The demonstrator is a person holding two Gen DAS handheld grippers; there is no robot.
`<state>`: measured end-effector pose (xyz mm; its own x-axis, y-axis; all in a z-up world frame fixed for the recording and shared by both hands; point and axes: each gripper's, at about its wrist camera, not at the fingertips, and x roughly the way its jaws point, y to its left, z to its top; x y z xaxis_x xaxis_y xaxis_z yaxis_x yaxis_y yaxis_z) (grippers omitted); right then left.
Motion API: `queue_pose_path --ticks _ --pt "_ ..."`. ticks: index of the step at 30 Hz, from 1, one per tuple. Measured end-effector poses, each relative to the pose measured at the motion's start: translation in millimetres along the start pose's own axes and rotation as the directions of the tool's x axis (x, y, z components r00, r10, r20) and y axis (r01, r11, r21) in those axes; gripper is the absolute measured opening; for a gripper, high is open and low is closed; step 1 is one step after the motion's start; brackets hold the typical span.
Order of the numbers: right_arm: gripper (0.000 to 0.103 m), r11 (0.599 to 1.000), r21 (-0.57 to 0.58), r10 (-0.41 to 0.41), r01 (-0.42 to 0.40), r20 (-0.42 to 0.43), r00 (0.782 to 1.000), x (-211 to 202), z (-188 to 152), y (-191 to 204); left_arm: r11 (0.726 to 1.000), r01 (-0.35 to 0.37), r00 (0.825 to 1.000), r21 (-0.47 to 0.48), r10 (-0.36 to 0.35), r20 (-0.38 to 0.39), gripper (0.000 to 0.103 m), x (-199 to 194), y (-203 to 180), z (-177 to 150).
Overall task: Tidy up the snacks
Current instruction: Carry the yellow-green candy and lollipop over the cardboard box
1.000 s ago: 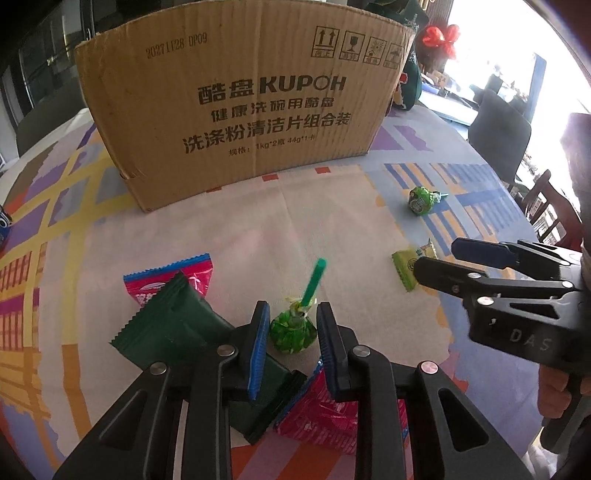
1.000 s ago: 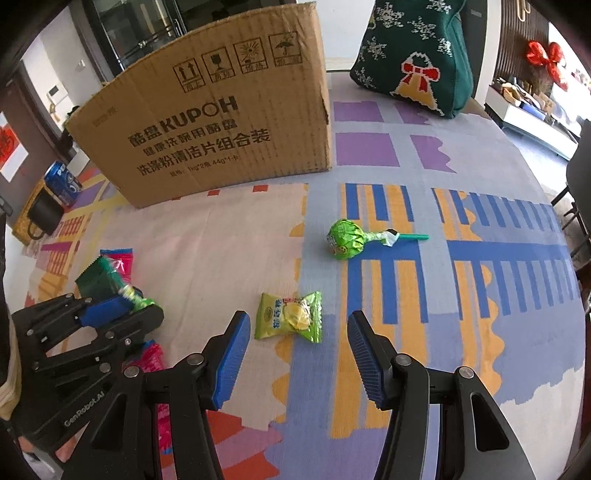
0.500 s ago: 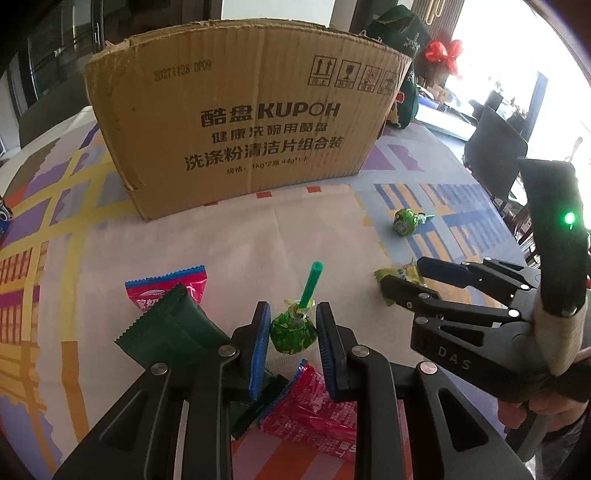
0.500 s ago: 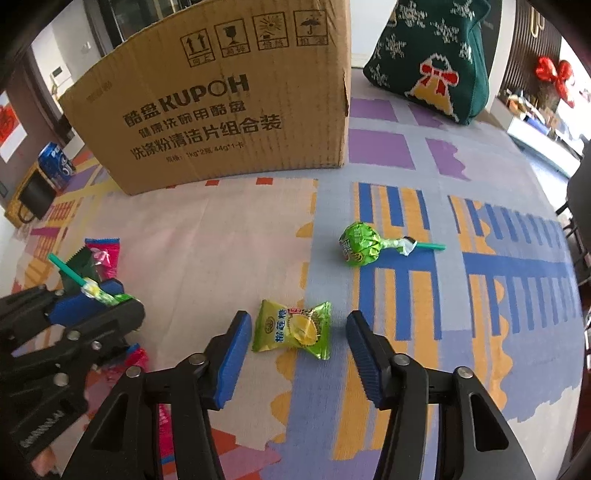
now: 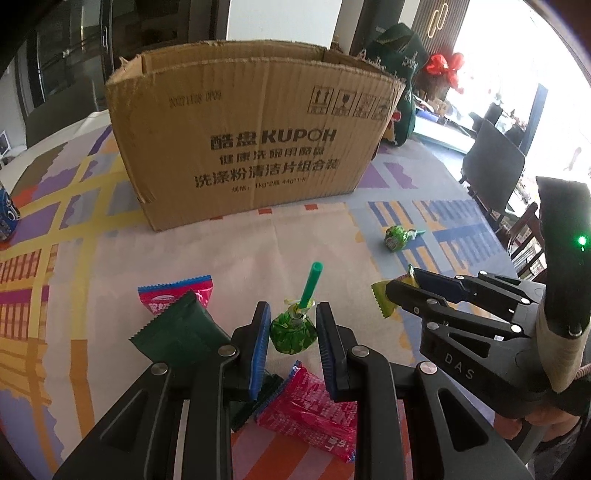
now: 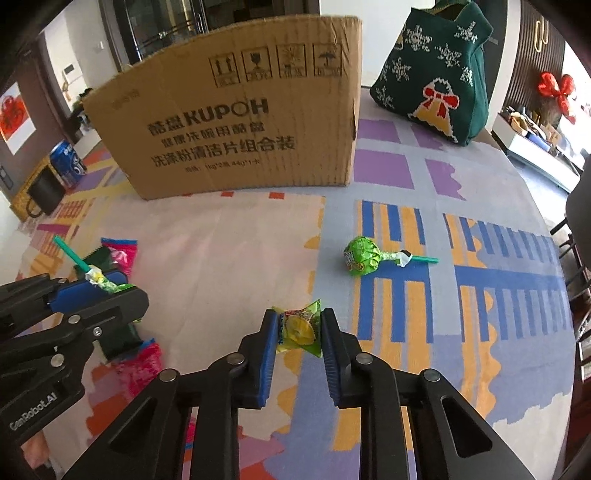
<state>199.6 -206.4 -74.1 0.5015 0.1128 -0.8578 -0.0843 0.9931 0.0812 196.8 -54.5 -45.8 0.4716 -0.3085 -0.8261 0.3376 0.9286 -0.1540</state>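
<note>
Green lollipop (image 5: pixel 293 334), yellow-green candy (image 6: pixel 298 328), both gripped.

Round table (image 6: pixel 480 192) covered by a patterned cloth (image 5: pixel 74 206) in purple, blue, yellow and orange blocks. Dark chairs (image 5: pixel 493 166) stand at 3 o'clock in the left wrist view, with strong daylight behind them. Dark glazed doors (image 6: pixel 166 33) at 11 o'clock in the right wrist view. Red bow (image 6: pixel 557 92) on a slatted wall at 2 o'clock.
</note>
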Motion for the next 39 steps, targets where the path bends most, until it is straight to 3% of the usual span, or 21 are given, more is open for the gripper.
queue_pose_path --ticks 23,39 --pt "0.024 0.999 0.001 0.052 -0.053 0.185 0.981 -69 28 14 1.0 -0.011 0.988 -0.013 0.013 0.152 0.026 -55 2 33" --pt "0.024 0.996 0.018 0.079 -0.089 0.304 0.949 -98 82 18 0.998 -0.065 0.964 0.0 0.063 0.26 0.026 -85 16 84"
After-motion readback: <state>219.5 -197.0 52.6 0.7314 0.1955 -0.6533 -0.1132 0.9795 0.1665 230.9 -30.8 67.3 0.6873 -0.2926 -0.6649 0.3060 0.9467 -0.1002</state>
